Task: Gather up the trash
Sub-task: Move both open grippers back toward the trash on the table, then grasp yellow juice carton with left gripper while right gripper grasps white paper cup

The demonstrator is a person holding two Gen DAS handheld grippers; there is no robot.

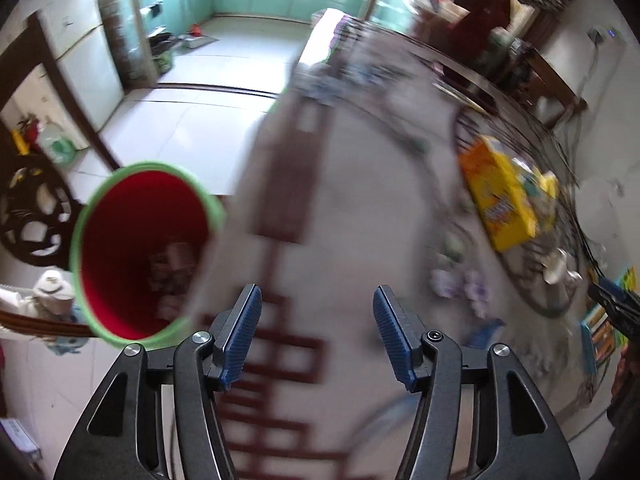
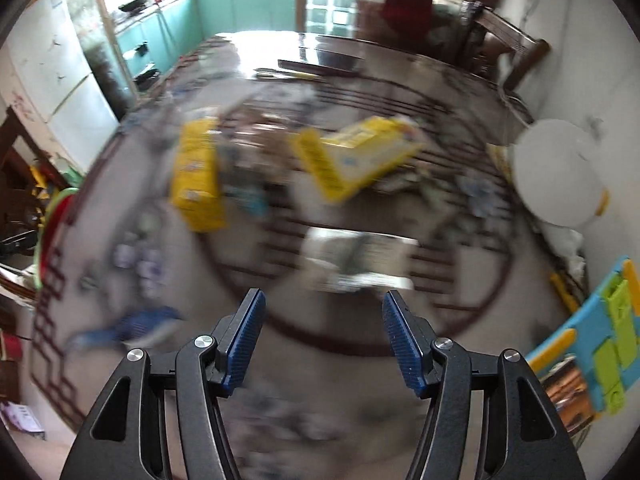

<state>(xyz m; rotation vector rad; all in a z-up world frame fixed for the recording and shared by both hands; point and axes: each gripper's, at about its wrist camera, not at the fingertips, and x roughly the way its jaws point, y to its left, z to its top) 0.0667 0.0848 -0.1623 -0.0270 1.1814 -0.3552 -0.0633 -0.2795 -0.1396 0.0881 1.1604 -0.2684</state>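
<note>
Grey patterned tabletop (image 2: 360, 360), banded with dark red lines, fills both blurred views and carries all the litter we are here to collect. Largest on it are two yellow cartons (image 2: 352, 160), lying on their sides near the middle, well ahead of our right gripper (image 2: 323, 340); we judge them light, stiff cardboard, easiest pinched across a narrow edge. Nearer that gripper lies a pale flattened wrapper (image 2: 356, 260), probably thin, soft and slippery, best taken at a raised fold. Small purple-white scraps (image 2: 136, 260) and a blue scrap (image 2: 136, 326) lie to the left. Both grippers are empty with jaws parted, nothing between the ribbed blue pads (image 1: 242, 336). Only the left wrist view looks into the red bin with a green rim (image 1: 144, 248), standing at the table's left edge beside our left gripper (image 1: 316, 336), some crumpled rubbish dimly visible inside. Only the right wrist view shows the white round lid (image 2: 556, 172) and the blue and green plastic toy (image 2: 600, 340) at the table's right.
</note>
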